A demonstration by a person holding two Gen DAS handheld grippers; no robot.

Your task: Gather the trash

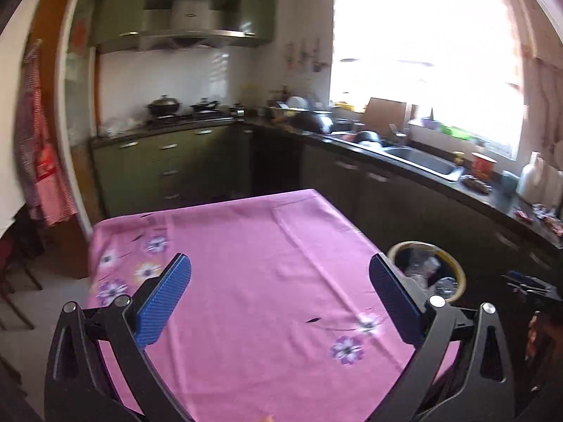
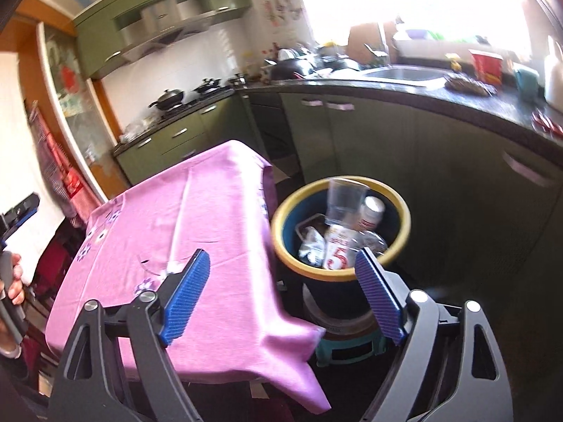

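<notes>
— So which step does this look like?

— Near the end of a drop-off, by the look of it. The bin (image 2: 339,235), dark with a yellow rim, stands on a small teal stool (image 2: 346,346) just beside the table's corner, and it already holds a clear plastic cup (image 2: 343,202), a white-capped bottle (image 2: 371,212) and some crumpled wrappers (image 2: 311,246). The cup is blurred and sits high at the rim, so it may be dropping in just now (that is a guess from the blur).

— And the grippers?

— Both empty. The right gripper (image 2: 281,274) points down toward the bin's near rim with its blue pads spread wide and nothing between them. The left gripper (image 1: 279,288) hangs over the pink flowered tablecloth (image 1: 246,246), also spread wide, aimed across the table and slightly downward.

— Anything left to pick up?

— Not on the part of the cloth that shows; it is bare apart from its printed flowers. The next move probably calls for searching elsewhere, perhaps the counter (image 1: 457,183) by the sink (image 1: 422,161), where small wrappers seem to lie at the far right, though they are too blurred to name.

— And the person?

— Only a hand (image 2: 12,281) shows, at the left edge of the right wrist view, wrapped round the other gripper's handle.
</notes>
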